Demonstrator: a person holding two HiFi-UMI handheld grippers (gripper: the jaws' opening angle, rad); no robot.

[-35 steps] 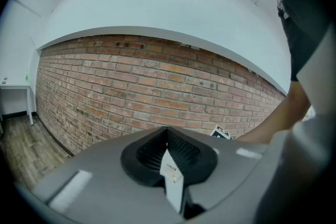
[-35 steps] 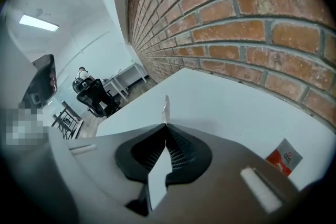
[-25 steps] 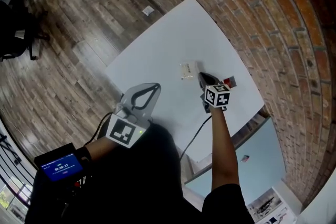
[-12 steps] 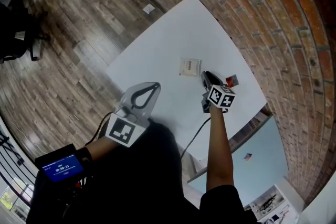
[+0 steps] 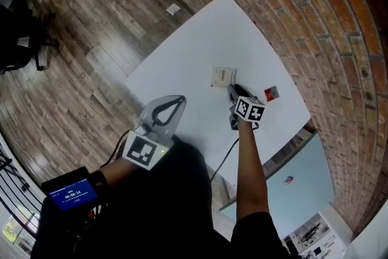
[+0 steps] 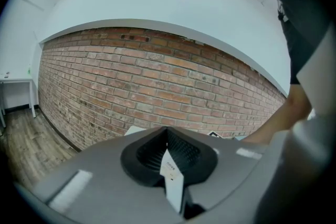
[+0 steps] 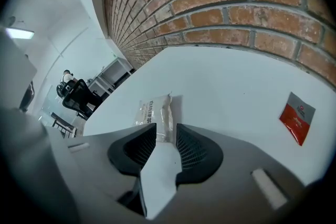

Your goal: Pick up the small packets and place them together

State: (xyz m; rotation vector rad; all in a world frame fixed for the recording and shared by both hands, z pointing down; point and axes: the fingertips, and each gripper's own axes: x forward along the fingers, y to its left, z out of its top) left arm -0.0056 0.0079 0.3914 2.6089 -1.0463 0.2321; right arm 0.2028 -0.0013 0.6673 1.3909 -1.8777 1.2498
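Now at release of white packet on table — right gripper jaws opening about its near end, left gripper closed, idle — next: back off, fetch red packet, set beside.

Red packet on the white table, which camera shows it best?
The right gripper view: the red packet lies flat and unobstructed, large enough to make out its white print. The head view shows it only as a tiny red patch. The left gripper view faces the brick wall and misses it.
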